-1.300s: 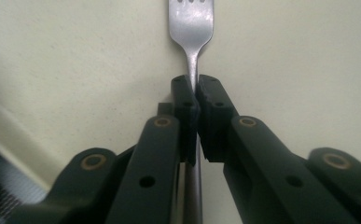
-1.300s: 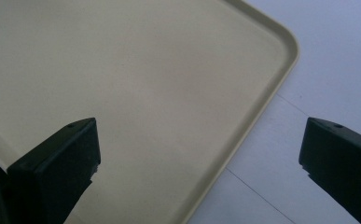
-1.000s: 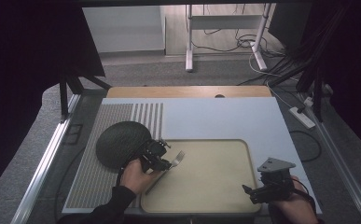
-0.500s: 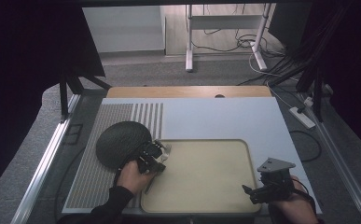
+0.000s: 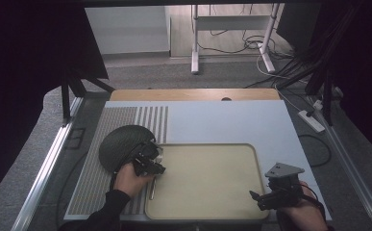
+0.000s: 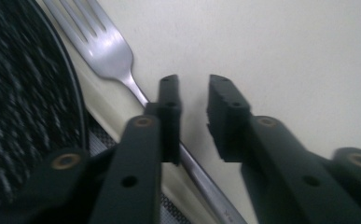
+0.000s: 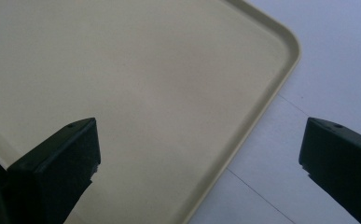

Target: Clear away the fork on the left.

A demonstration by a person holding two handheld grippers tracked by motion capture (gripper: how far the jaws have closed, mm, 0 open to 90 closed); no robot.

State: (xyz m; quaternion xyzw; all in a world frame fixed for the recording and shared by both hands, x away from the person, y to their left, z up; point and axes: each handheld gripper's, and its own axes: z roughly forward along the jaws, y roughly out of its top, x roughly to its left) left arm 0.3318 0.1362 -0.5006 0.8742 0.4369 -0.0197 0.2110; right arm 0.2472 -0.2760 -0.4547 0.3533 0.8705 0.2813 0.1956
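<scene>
Lying along the left rim of the beige tray (image 5: 251, 159) beside the dark plate (image 5: 118, 144), the fork (image 6: 104, 46) was already set down — the left tongs (image 6: 193, 100) had just been opening, no longer pinching it, the right tongs (image 7: 199, 154) spread wide.

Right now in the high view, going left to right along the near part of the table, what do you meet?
Dark round plate → left gripper over the fork at the tray's left edge → beige tray → right gripper at the tray's right corner.
</scene>
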